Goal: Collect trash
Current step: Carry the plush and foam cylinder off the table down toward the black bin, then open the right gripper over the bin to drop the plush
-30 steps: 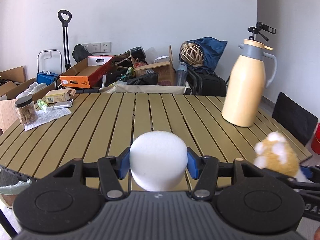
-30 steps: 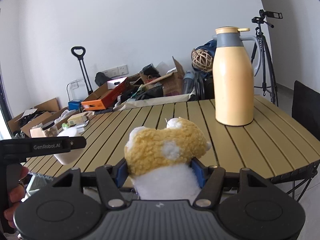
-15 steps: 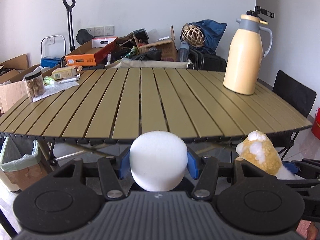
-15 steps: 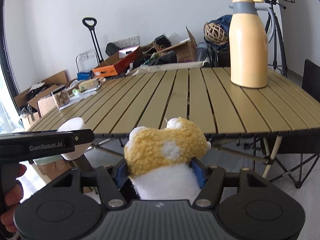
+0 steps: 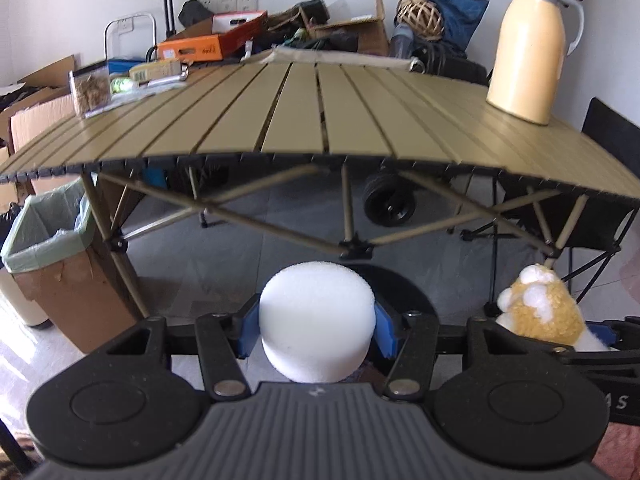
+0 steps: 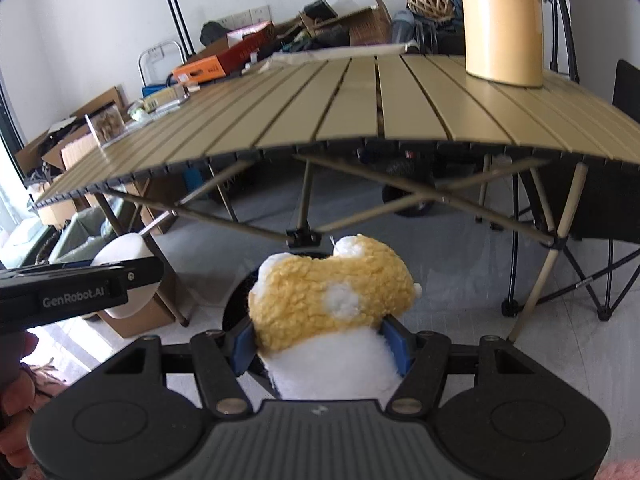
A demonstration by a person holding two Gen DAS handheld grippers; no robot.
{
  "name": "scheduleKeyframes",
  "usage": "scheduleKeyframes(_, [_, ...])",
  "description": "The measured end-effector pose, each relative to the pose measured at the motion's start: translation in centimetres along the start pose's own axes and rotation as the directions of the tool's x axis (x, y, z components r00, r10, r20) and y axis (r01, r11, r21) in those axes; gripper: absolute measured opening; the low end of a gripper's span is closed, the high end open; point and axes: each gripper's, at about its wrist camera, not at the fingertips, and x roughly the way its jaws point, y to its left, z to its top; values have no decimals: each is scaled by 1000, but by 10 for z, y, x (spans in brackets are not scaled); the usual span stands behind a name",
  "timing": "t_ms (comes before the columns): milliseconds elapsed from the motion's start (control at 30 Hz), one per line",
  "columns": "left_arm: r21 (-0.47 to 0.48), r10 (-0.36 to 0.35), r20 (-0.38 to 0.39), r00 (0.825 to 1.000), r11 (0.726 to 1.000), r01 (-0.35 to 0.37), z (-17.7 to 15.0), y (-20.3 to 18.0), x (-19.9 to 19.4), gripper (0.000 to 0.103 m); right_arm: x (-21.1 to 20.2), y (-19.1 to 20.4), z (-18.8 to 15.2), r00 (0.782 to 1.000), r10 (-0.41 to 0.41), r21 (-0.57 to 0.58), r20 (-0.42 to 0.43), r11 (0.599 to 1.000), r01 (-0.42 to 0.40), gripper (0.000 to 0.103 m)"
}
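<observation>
Left wrist view: the white foam puck [image 5: 317, 320] is clamped between the left gripper [image 5: 317, 330] pads, jaws partly open around it. The table [image 5: 320, 120], level a second ago, is now seen from below its edge; the lined bin [image 5: 52, 240] is revealed at left. Right wrist view: the fluffy yellow-white scrap [image 6: 332, 292] is pinched in the right gripper [image 6: 322, 348]. Both loads are judged bin-bound.

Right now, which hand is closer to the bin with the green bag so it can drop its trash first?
Probably the left. The left gripper holds the white foam puck, and the lined bin stands on its side. The right gripper, holding the fluffy yellow scrap, is farther away.
</observation>
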Motion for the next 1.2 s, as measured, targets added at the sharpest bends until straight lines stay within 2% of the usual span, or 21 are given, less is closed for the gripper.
scheduleKeyframes(267, [-36, 24, -91, 996, 999, -28, -32, 14, 42, 56, 35, -8, -23, 995, -34, 9, -97, 999, 35, 63])
scheduleKeyframes(367, [-19, 61, -98, 993, 998, -64, -36, 16, 53, 56, 49, -12, -29, 989, -44, 17, -139, 999, 47, 63])
scheduleKeyframes(533, [-35, 71, -138, 988, 996, -77, -40, 30, 70, 56, 71, -17, -36, 978, -55, 24, -201, 998, 61, 63])
scheduleKeyframes(833, [-71, 86, -190, 978, 992, -101, -40, 46, 91, 56, 98, -14, -24, 969, -46, 21, -242, 998, 53, 63])
scheduleKeyframes(1200, [-128, 102, -217, 971, 983, -132, -36, 67, 107, 56, 148, 17, 9, 964, -26, -37, -264, 999, 17, 63])
